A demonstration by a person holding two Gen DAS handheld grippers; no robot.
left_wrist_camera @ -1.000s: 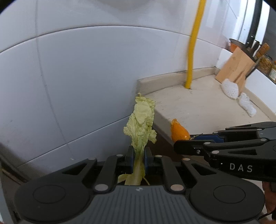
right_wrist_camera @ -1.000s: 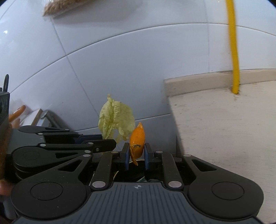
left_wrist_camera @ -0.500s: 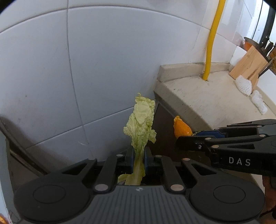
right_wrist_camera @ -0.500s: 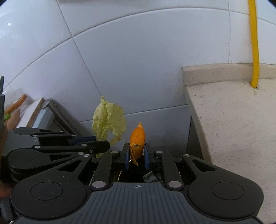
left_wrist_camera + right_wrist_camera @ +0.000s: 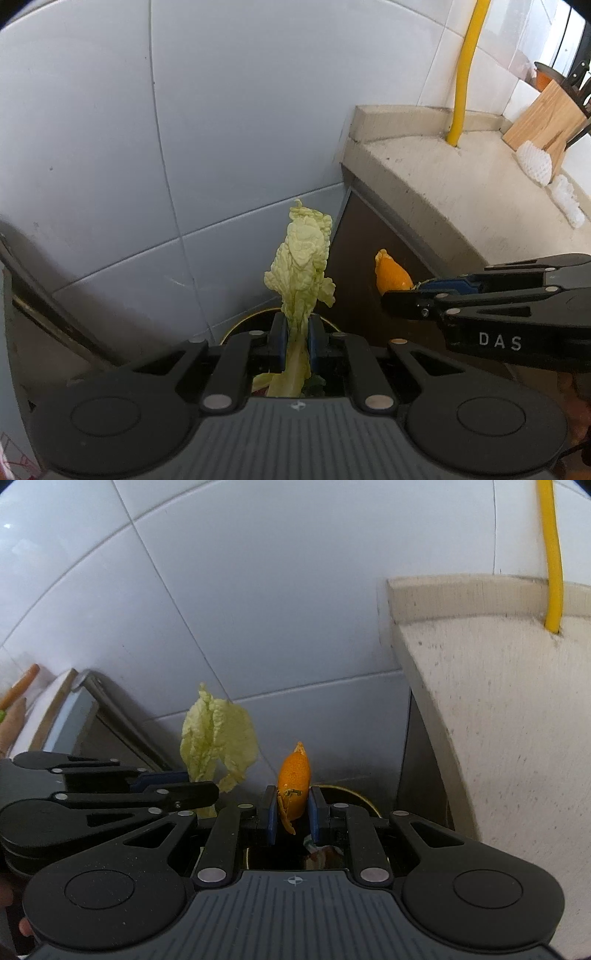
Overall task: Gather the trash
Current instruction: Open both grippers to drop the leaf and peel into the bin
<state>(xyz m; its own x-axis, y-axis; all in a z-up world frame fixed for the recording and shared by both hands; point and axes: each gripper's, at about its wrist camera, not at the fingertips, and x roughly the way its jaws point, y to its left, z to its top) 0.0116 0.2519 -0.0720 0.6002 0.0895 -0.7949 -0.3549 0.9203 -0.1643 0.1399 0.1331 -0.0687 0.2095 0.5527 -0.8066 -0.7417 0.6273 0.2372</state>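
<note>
Left gripper (image 5: 296,334) squeezing a leaf (image 5: 301,258); right gripper (image 5: 291,814) squeezing an orange peel (image 5: 293,775), just beside.

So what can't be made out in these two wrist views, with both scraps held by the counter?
- Bin: left wrist view shows only a rim arc; the left gripper hides the rest.
- Bin contents: right wrist view, a sliver behind the right gripper; unidentifiable.
- Cabbage leaf base: covered by the gripper body.
- Orange peel lower end: shadowed between the pads.
- Knife block: cut by the frame edge.
</note>
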